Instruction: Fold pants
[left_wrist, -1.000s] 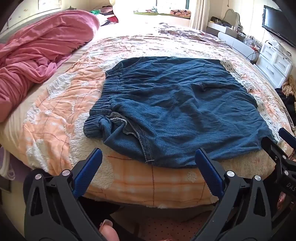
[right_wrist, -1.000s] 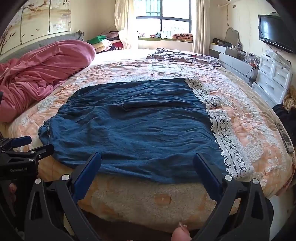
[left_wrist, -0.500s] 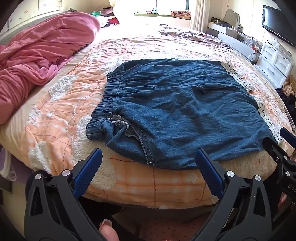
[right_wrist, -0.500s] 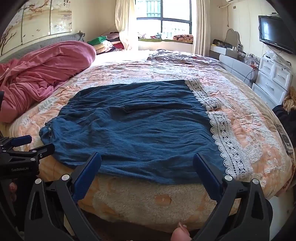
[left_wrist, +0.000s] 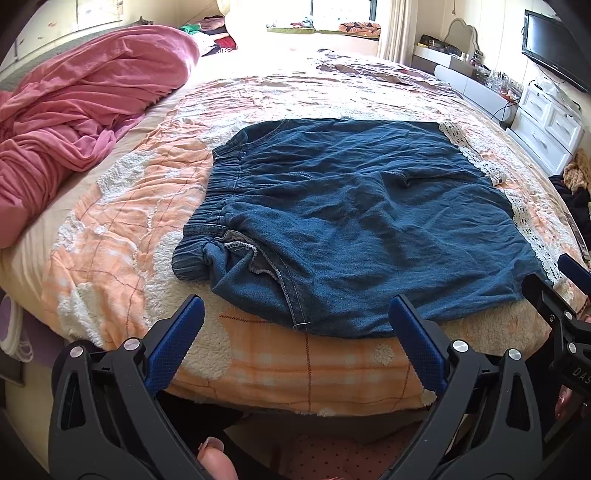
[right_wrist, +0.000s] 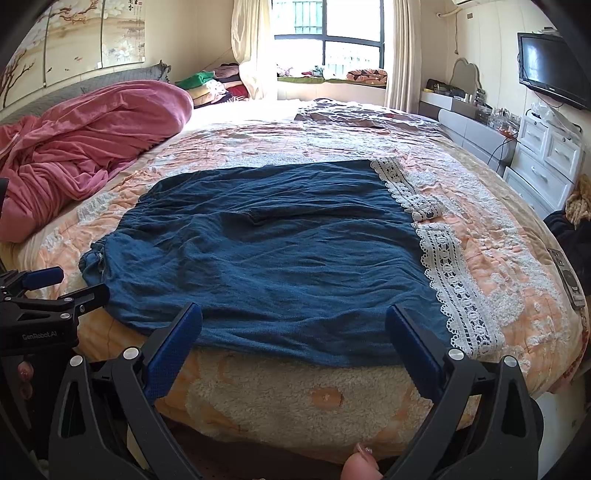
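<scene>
Blue denim pants (left_wrist: 354, 218) lie spread flat on the bed, the elastic waistband (left_wrist: 214, 199) to the left and white lace hems (right_wrist: 454, 280) to the right; they also show in the right wrist view (right_wrist: 273, 258). My left gripper (left_wrist: 295, 336) is open and empty, just short of the pants' near edge by the waist end. My right gripper (right_wrist: 293, 341) is open and empty, just short of the near edge by the hem end. Each gripper shows at the side of the other's view.
The bed (left_wrist: 122, 221) has an orange and white quilt. A pink duvet (left_wrist: 74, 110) is heaped at the left. White drawers (right_wrist: 546, 155) and a wall television (right_wrist: 550, 70) stand on the right. A remote (right_wrist: 567, 277) lies at the bed's right edge.
Both grippers have moved slightly forward and up over the near edge of the bed. The pants have not moved. Both grippers stay open.
</scene>
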